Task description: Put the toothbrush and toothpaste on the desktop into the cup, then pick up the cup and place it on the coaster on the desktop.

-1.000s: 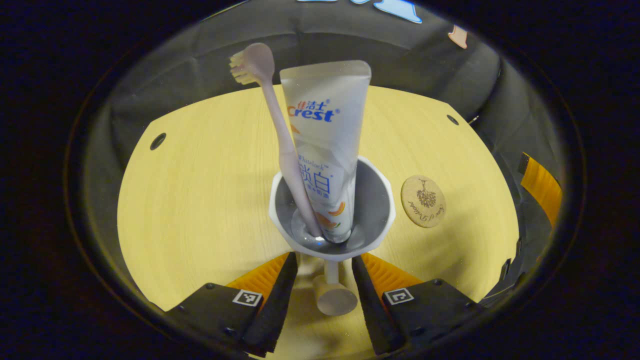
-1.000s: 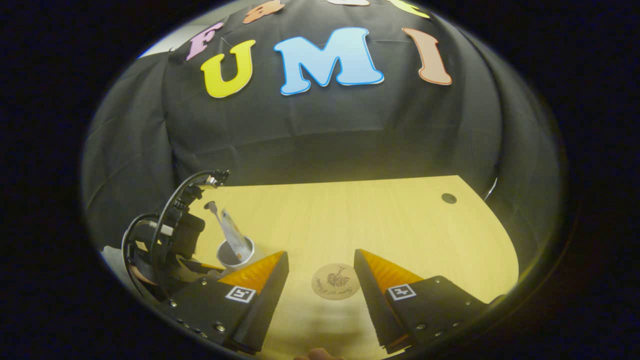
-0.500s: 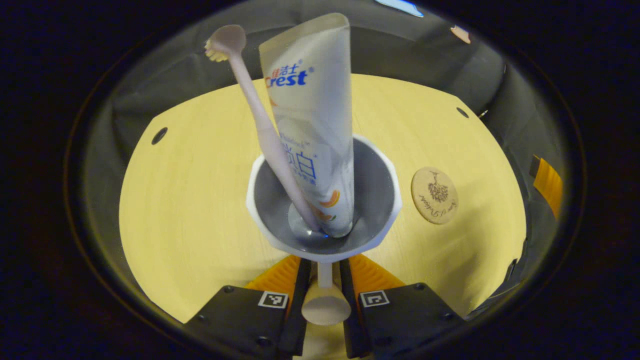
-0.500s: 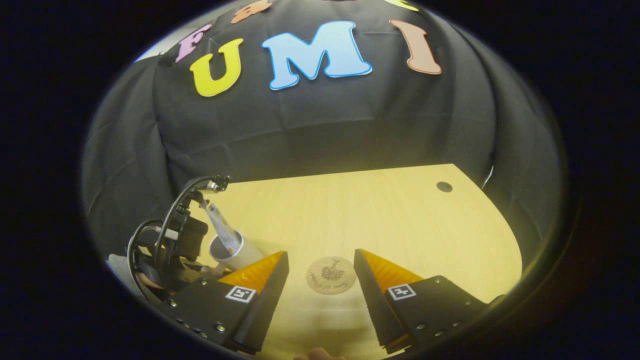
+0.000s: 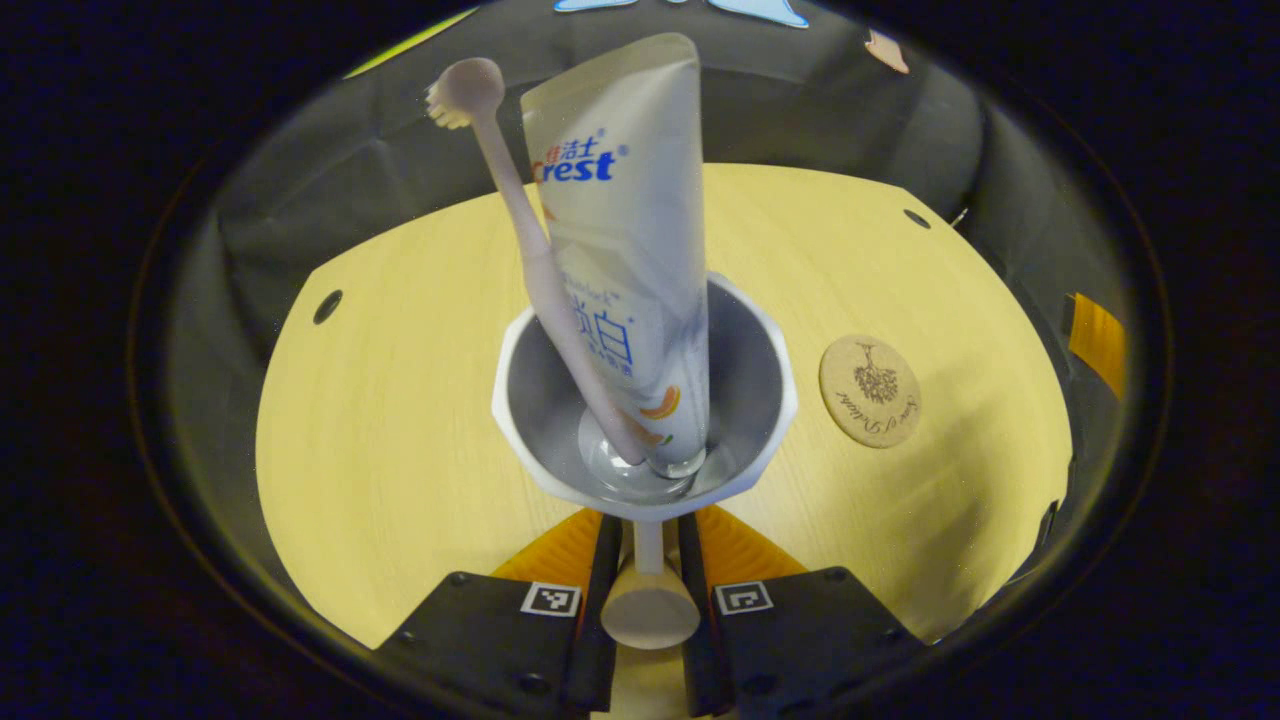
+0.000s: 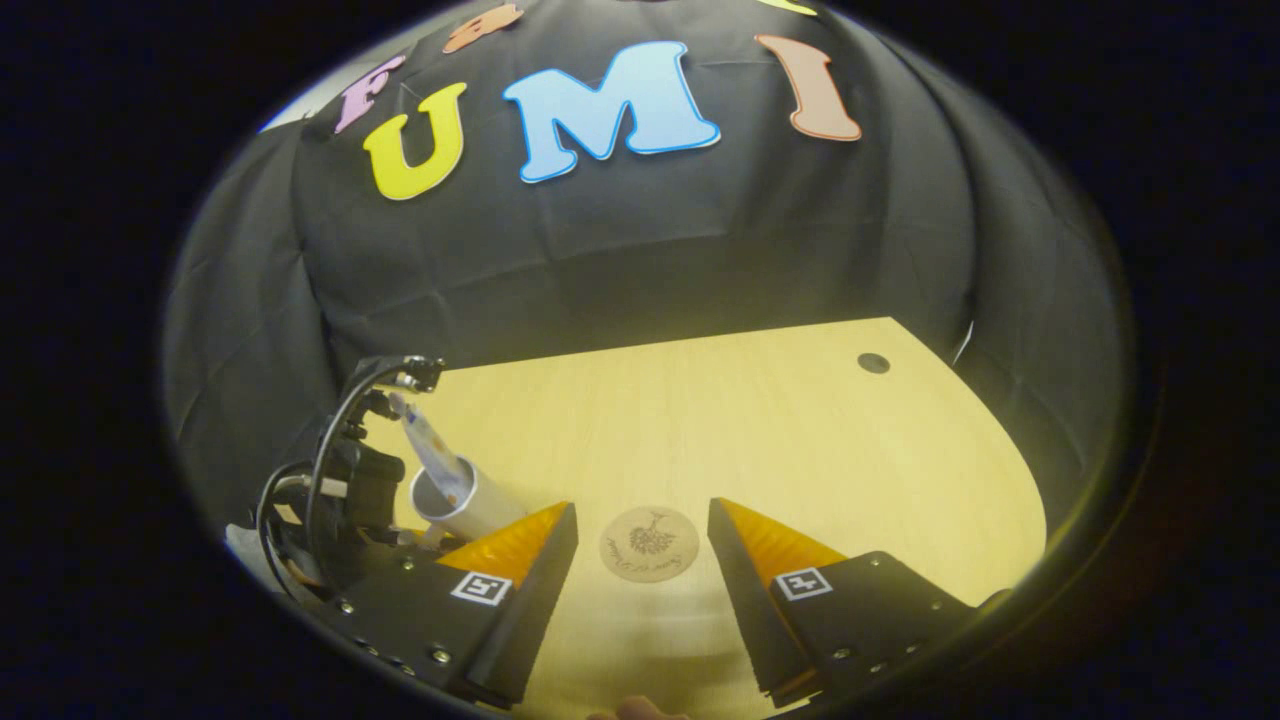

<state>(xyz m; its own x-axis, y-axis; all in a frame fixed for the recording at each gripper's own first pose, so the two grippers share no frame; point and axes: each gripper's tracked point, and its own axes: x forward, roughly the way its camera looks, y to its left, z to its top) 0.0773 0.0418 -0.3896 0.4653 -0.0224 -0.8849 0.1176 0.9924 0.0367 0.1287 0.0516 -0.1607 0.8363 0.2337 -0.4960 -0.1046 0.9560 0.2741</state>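
Left gripper view: the left gripper (image 5: pixel 649 560) pinches the handle (image 5: pixel 650 612) of the white cup (image 5: pixel 645 400), both fingers pressed to it, with the toothbrush (image 5: pixel 520 220) and toothpaste (image 5: pixel 625 250) standing inside. Loading looks done; the carry to the coaster (image 5: pixel 869 390), apart on the desktop (image 5: pixel 400 400) to the cup's right, is in hand. Next, the cup needs moving over the coaster and lowering level, lest the tall contents tip. Right gripper (image 6: pixel 640 535) hangs wide and empty above the coaster.
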